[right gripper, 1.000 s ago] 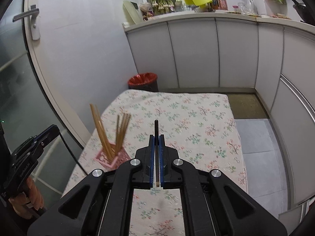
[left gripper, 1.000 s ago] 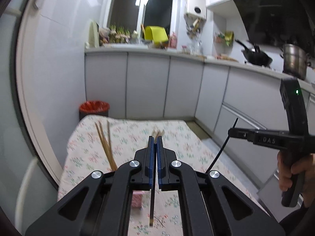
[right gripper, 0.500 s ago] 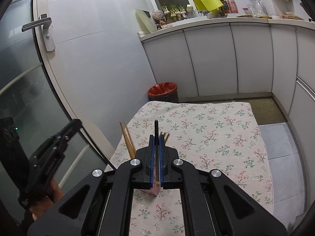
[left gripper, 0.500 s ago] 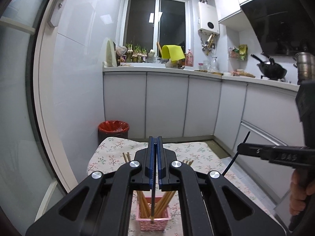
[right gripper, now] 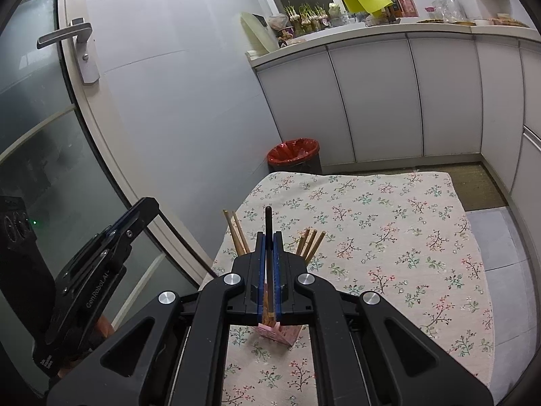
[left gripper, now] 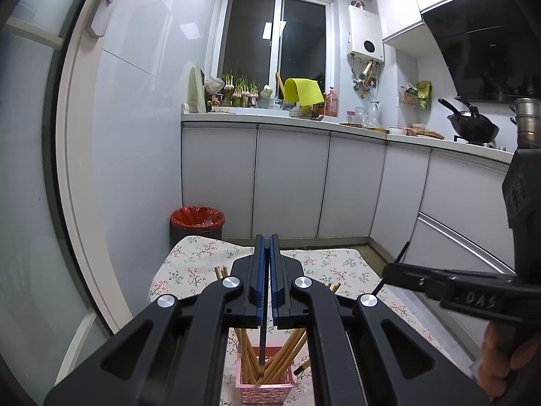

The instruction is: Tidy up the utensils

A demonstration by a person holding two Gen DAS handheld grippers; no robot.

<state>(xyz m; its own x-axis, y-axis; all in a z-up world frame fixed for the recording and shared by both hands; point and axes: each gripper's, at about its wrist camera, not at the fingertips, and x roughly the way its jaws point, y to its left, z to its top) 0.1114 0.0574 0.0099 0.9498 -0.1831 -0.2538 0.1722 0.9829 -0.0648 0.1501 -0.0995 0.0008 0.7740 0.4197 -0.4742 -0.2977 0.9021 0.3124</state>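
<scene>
Left gripper (left gripper: 267,280) is looking like matt black plastic, blue pads (left gripper: 259,277), shiny metal pins. Right gripper (right gripper: 268,270) is showing the same. Chopsticks (left gripper: 285,355) are reading as bare wood; holder basket (left gripper: 267,390) as pink perforated plastic. Tablecloth (right gripper: 389,223) is looking like matt floral cloth. Cabinet doors (left gripper: 287,182) are showing smooth, semi-gloss. Bin liner (right gripper: 294,152) is shining as red plastic.

A lived-in home kitchen
White cabinets (left gripper: 290,182) under a cluttered desk (left gripper: 304,123), wok (left gripper: 473,128) beneath a range hood (left gripper: 480,40), wall water heater (left gripper: 367,37), lined bin (left gripper: 197,218)
</scene>
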